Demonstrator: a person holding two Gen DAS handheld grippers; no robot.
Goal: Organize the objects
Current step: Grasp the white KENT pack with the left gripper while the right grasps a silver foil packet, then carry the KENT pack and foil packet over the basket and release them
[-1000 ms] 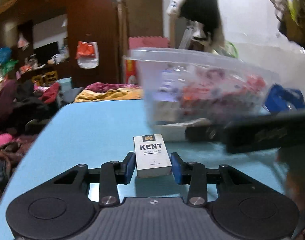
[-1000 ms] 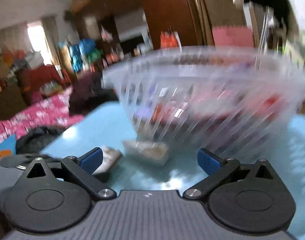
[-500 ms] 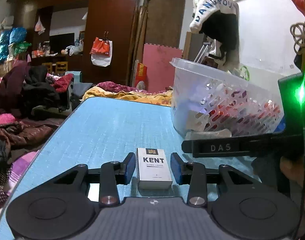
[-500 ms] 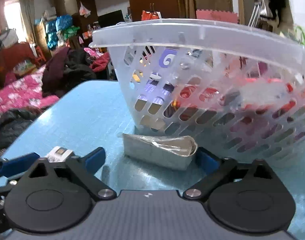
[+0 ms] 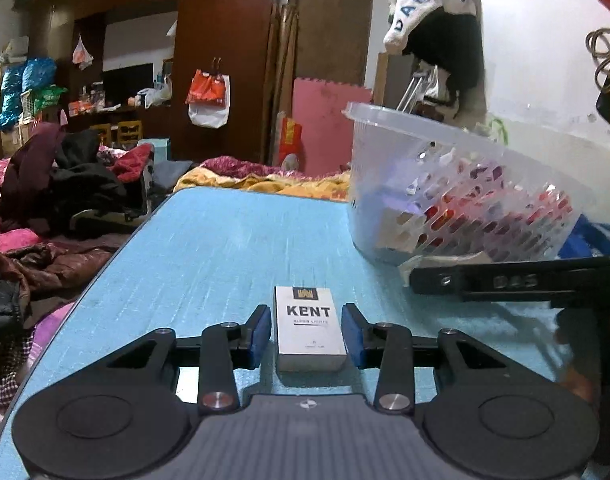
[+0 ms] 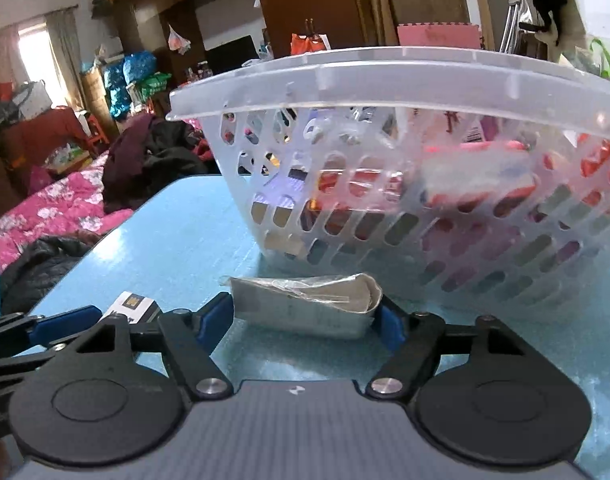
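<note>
A translucent perforated basket stands on the blue surface, toward two o'clock in the left wrist view and filling the twelve-to-three o'clock part of the right wrist view. Through its slotted wall show red and pink packets and some white and purple items, too blurred to name. Just in front of the basket's base lies a crumpled silver foil packet, and the right tool brackets it: its blue pads sit at the packet's two ends while the jaws are closing, and whether they already press cannot be told. The left tool is set narrow around a white Kent cigarette pack lying flat on the surface at six o'clock, with a thin gap visible on each side of the pack. Compared with a second ago, the right tool's jaws have narrowed from wide open to the packet's width, the motion blur has cleared, and the basket has shifted toward the right of the left view.
</note>
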